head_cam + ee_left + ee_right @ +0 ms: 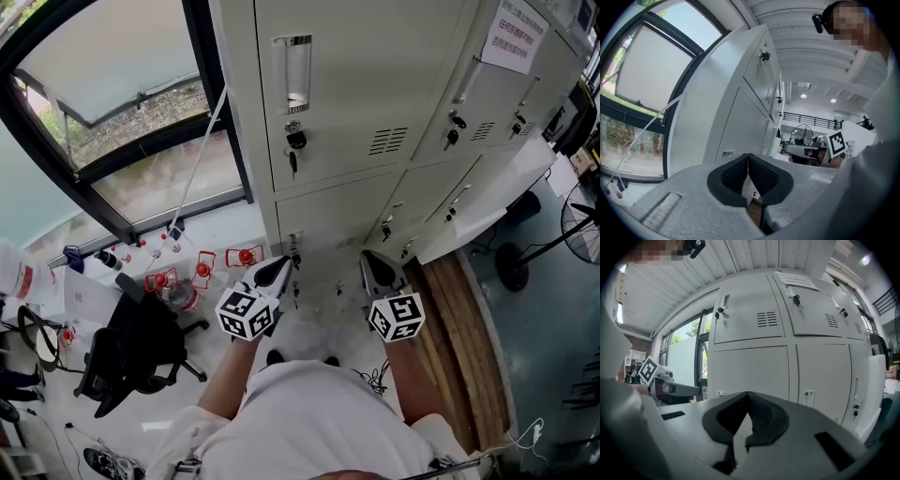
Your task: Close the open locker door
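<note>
**Q:** State of the equipment, left to right?

**A:** The left gripper [278, 269] is held in front of the locker bank [375, 94], right of the window [112, 112]. Its jaws are pressed together with nothing between them. The right gripper [373, 265] is just beside it, its jaws likewise pressed together and empty.

**Q:** Where is the task's thing?

**A:** The open locker door [487, 202] is in the lower row, right of both grippers and well apart from them. It stands swung out from the locker face. The doors to its left lie flush. In the right gripper view it shows as a pale panel at the right margin [877, 380].

**Q:** How is the step best carried out?

**A:**
1. Use the right gripper, which is nearer the door.
2. Keep the jaws together, since a blunt closed tip pushes without snagging.
3. Press on the flat outer face near the free edge, away from the hinge. These views do not settle which edge is hinged, so confirm that on approach.
4. Follow the door's arc instead of pushing in a straight line.
5. Stop when the panel sits flush with its neighbours.

**Caution:** Stay clear of the keys [293, 159] hanging in the locks.
</note>
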The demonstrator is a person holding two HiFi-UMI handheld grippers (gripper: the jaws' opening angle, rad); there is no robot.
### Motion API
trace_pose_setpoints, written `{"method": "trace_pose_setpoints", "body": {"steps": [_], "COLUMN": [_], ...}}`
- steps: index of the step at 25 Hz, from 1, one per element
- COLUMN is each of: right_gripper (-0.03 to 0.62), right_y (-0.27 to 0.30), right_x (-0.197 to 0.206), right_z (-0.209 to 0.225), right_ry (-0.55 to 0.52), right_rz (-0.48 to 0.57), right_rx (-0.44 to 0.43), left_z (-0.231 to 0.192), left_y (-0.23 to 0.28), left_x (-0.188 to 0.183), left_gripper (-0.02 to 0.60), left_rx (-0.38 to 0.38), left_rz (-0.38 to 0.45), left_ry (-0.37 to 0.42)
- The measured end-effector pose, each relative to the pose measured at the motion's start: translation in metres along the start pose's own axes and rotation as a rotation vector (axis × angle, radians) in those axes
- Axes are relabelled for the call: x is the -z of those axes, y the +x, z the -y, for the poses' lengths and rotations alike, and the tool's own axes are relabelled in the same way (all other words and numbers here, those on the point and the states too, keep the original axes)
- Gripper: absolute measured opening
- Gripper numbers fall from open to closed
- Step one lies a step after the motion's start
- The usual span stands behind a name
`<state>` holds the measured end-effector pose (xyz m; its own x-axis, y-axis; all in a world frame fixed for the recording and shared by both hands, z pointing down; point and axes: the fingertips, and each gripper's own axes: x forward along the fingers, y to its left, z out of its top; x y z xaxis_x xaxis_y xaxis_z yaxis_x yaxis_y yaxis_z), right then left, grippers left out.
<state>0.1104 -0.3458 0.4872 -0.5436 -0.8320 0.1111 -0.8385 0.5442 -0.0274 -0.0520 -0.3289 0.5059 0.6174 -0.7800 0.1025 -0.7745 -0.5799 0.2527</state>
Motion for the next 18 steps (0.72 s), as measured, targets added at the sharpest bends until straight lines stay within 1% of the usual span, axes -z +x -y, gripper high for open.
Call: {"method": "trace_pose_setpoints", "body": {"steps": [18], "right_gripper": [0.003], "right_y": [0.005], "right_x": [0.004], "right_z": [-0.011], "right_ry": [-0.005], "right_rz": [-0.012], "right_rx": [-0.016], "left_z": [-0.007], "left_y": [-0.005], "left_x": [0.002], "left_gripper": [0.015], "left_rx": [-0.002], "left_rz": [-0.002], "left_ry": [-0.014]}}
